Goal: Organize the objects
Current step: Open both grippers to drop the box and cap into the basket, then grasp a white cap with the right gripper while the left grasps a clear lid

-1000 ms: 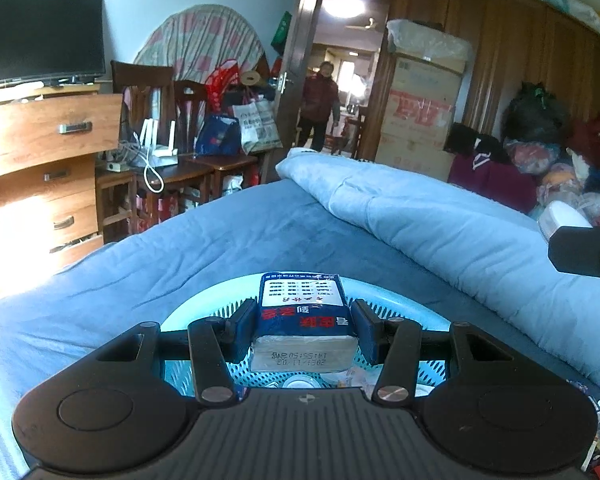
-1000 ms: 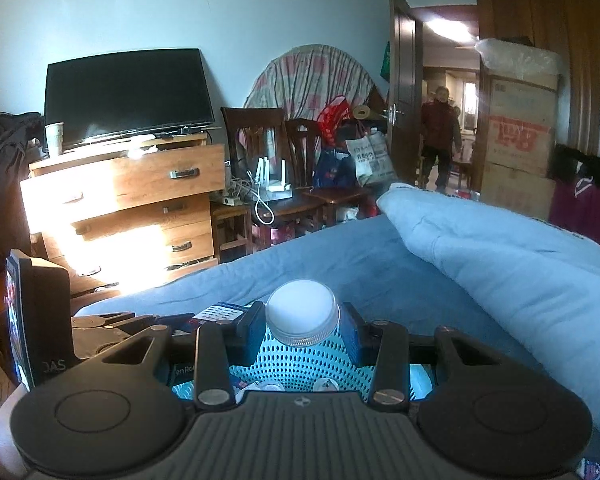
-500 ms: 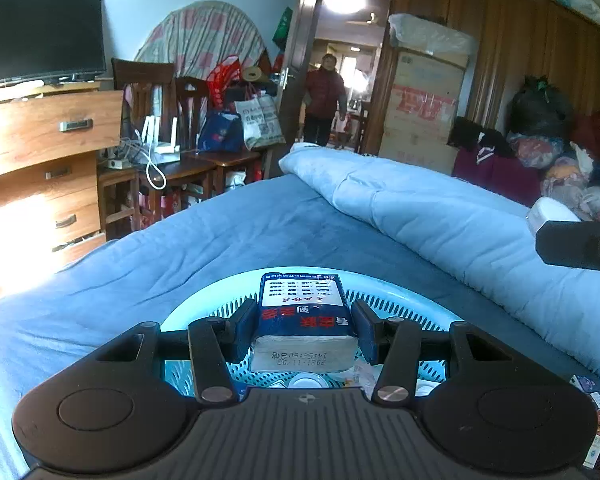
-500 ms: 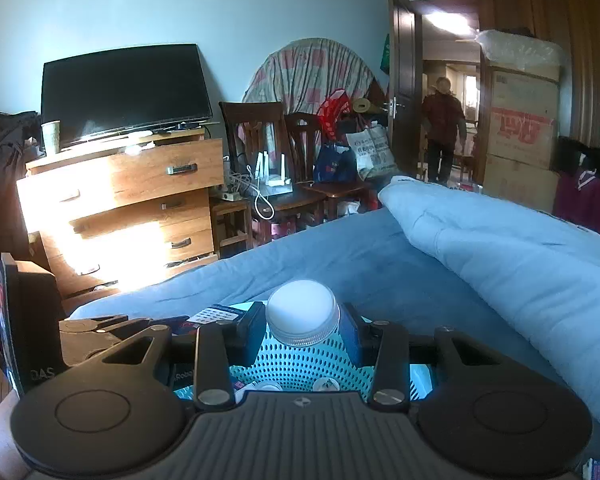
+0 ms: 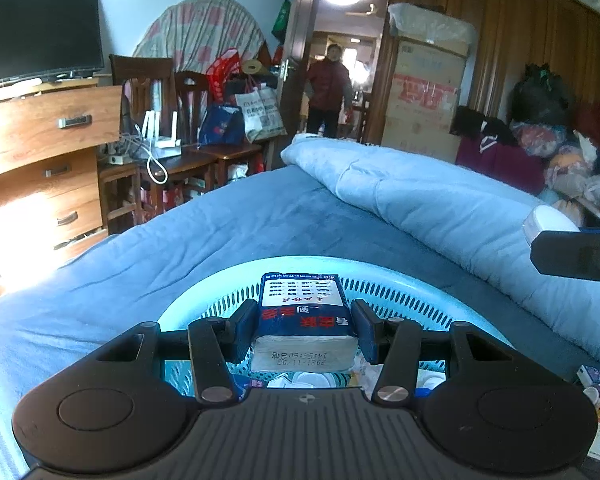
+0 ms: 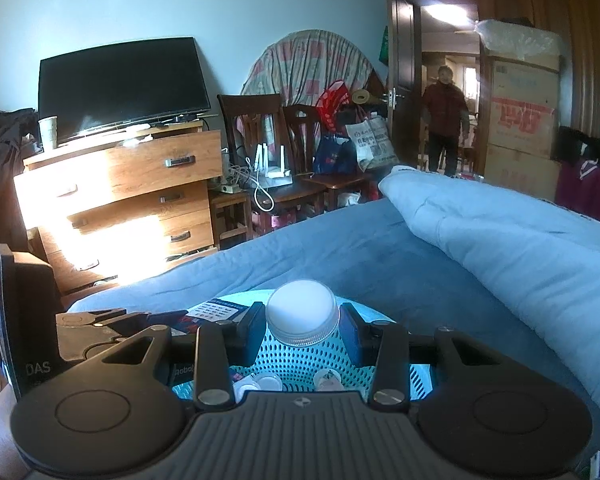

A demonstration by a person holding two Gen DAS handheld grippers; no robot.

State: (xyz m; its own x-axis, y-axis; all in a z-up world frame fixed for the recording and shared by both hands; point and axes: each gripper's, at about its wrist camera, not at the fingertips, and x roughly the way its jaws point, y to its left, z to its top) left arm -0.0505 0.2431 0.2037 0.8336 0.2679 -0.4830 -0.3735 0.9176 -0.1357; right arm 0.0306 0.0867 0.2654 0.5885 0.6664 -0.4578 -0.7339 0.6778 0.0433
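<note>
In the left wrist view, low in the middle of the frame, we hold our left gripper [image 5: 304, 326] clamped on a blue packet [image 5: 303, 314] with white and red print, its two pads pressed against the packet's sides. The packet hangs above a pale turquoise perforated basket [image 5: 220, 284] that sits on the blue bedspread [image 5: 180, 240]; through the gaps under the packet we see small white lids and bits of packaging lying in the basket. In the right wrist view, our right gripper [image 6: 302, 326] is closed on a white-capped bottle [image 6: 301, 316], cap facing the camera, over the same basket [image 6: 304, 356], in the lower centre of the frame. The blue packet [image 6: 216, 310] shows just left of the bottle. A rolled light-blue quilt [image 5: 440, 208] lies across the right of the bed. At the lower right edge of the left view, small boxes [image 5: 598, 420] lie scattered beside the basket.
</note>
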